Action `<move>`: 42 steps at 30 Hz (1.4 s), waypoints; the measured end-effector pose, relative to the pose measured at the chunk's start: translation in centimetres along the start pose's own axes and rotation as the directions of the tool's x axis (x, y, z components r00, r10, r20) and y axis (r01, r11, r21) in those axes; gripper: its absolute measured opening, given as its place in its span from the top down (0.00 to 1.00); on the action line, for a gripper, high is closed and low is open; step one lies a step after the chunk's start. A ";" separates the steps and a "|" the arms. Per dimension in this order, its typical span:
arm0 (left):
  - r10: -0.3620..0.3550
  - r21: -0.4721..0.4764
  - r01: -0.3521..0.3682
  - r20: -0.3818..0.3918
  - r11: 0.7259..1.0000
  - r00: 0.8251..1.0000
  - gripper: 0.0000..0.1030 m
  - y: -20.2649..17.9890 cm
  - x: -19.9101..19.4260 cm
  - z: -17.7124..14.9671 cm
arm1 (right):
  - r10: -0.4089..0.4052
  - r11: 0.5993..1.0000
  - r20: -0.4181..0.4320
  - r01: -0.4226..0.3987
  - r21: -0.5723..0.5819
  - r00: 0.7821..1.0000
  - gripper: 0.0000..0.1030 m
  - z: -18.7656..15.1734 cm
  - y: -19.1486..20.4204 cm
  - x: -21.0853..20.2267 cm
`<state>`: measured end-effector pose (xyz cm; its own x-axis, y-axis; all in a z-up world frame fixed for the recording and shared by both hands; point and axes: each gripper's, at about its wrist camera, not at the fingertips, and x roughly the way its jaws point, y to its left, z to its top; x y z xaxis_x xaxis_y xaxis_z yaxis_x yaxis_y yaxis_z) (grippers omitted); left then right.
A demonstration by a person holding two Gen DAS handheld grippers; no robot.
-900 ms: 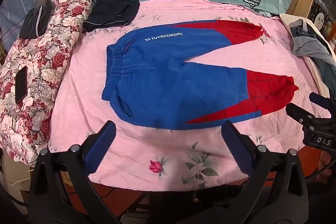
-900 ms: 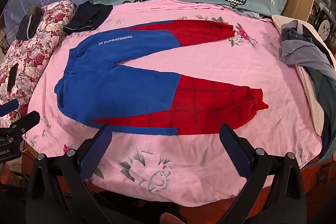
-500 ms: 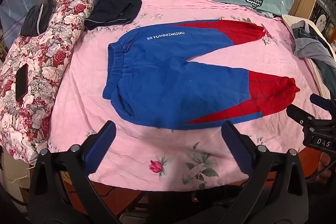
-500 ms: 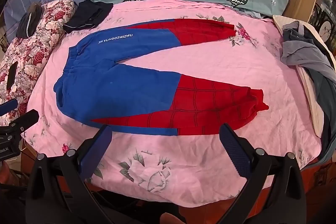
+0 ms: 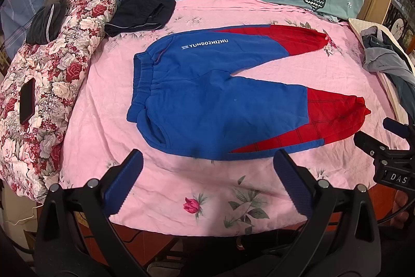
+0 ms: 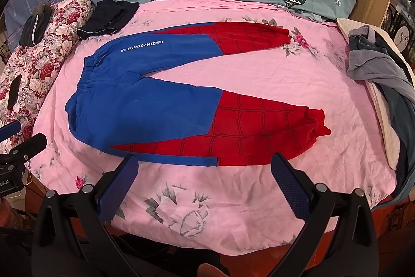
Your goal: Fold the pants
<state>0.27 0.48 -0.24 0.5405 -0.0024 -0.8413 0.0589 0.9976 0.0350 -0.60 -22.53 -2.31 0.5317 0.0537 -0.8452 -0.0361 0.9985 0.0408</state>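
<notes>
**PANTS SPREAD FLAT, BOTH GRIPPERS OPEN AND CLEAR OF THE CLOTH**

Placement and reason
- Pants (image 5: 212,105) laid flat on pink floral sheet (image 5: 207,199), occupying centre of frame; waistband toward frame left, cuffs toward frame right, legs splayed in a V. Judged as a start layout: every edge exposed and reachable for a first fold.
- Left gripper (image 5: 207,183) at lower centre of its own view, fingers spread wide, nothing between them, held just short of the near edge of the seat and upper leg.
- Right gripper (image 6: 205,186) likewise spread wide and empty, lower centre of its view, tips just short of the near leg's lower hem line.
- Judged intent: one tool near the waist end, one nearer the cuff end, ready to lift the near leg across onto the far leg. No fold made yet.

Differences between views
- Left wrist view: waistband gathers and the side pocket opening legible; near cuff compressed toward frame right; phone (image 5: 27,101) on floral quilt (image 5: 59,74) plain at frame left.
- Right wrist view: full red grid panel and near cuff (image 6: 316,123) shown whole; grey garment pile (image 6: 376,64) at frame right clearer.
- Dark folded garment (image 5: 140,13) at upper left in both views.
</notes>
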 end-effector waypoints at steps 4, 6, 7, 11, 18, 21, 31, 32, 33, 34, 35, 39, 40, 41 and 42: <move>0.000 0.000 0.000 0.000 1.000 1.000 0.02 0.0 0.0 0.0 | -0.001 1.000 -0.003 0.001 0.001 1.000 0.01 0.2 0.1 0.0; 0.001 0.000 -0.001 0.000 1.000 1.000 0.02 0.0 0.0 0.0 | -0.001 1.000 -0.003 0.001 0.000 1.000 0.01 -0.2 -0.1 0.0; 0.001 0.000 -0.001 0.000 1.000 1.000 0.02 0.0 0.0 -0.1 | -0.001 1.000 -0.004 0.001 0.001 1.000 0.01 -0.2 0.0 0.0; -0.001 -0.002 0.001 -0.001 1.000 1.000 0.02 0.0 0.0 -0.1 | 0.001 1.000 -0.009 -0.001 -0.006 1.000 0.01 0.1 -0.1 0.1; -0.001 -0.004 0.001 -0.002 1.000 1.000 0.02 0.1 0.1 -0.3 | 0.000 1.000 -0.014 0.000 -0.008 1.000 0.01 0.1 -0.1 0.2; -0.001 -0.004 0.001 -0.002 1.000 1.000 0.02 0.1 0.1 -0.3 | 0.000 1.000 -0.017 0.000 -0.010 1.000 0.01 0.1 -0.1 0.3; -0.001 -0.006 0.001 -0.004 1.000 1.000 0.02 0.1 0.2 -0.4 | -0.001 1.000 -0.022 0.001 -0.009 1.000 0.01 0.2 -0.2 0.6; -0.001 -0.006 0.001 -0.005 1.000 1.000 0.02 0.1 0.2 -0.4 | -0.002 1.000 -0.024 0.001 -0.010 1.000 0.01 0.3 -0.2 0.6; -0.002 -0.006 0.002 -0.006 1.000 1.000 0.02 0.1 0.2 -0.5 | -0.001 1.000 -0.024 0.001 -0.010 1.000 0.01 0.3 -0.2 0.7; -0.001 -0.006 0.001 -0.007 1.000 1.000 0.02 0.1 0.3 -0.6 | -0.001 1.000 -0.025 0.001 -0.011 1.000 0.01 0.3 -0.2 0.7; -0.001 -0.006 0.001 -0.007 1.000 1.000 0.02 0.0 0.3 -0.7 | -0.001 1.000 -0.024 0.001 -0.010 1.000 0.01 0.3 -0.2 0.7; -0.001 -0.007 0.001 -0.009 1.000 1.000 0.02 0.0 0.4 -0.7 | -0.001 1.000 -0.028 0.001 -0.012 1.000 0.01 0.4 -0.2 0.8; -0.001 -0.009 0.001 -0.013 1.000 1.000 0.02 0.1 0.8 -0.4 | 0.000 1.000 -0.028 0.000 -0.013 1.000 0.01 0.4 -0.2 0.8; 0.000 -0.009 0.000 -0.014 1.000 1.000 0.02 0.1 0.9 -0.3 | 0.000 1.000 -0.029 0.000 -0.013 1.000 0.01 0.4 -0.2 0.8; 0.000 -0.009 0.000 -0.014 1.000 1.000 0.02 0.1 0.9 -0.3 | -0.001 1.000 -0.031 0.000 -0.013 1.000 0.01 0.5 -0.2 0.9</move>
<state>0.50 0.56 -1.12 0.5289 -0.0017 -0.8487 0.0518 0.9982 0.0304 0.28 -22.70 -2.85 0.5053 0.0526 -0.8614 -0.0467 0.9983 0.0336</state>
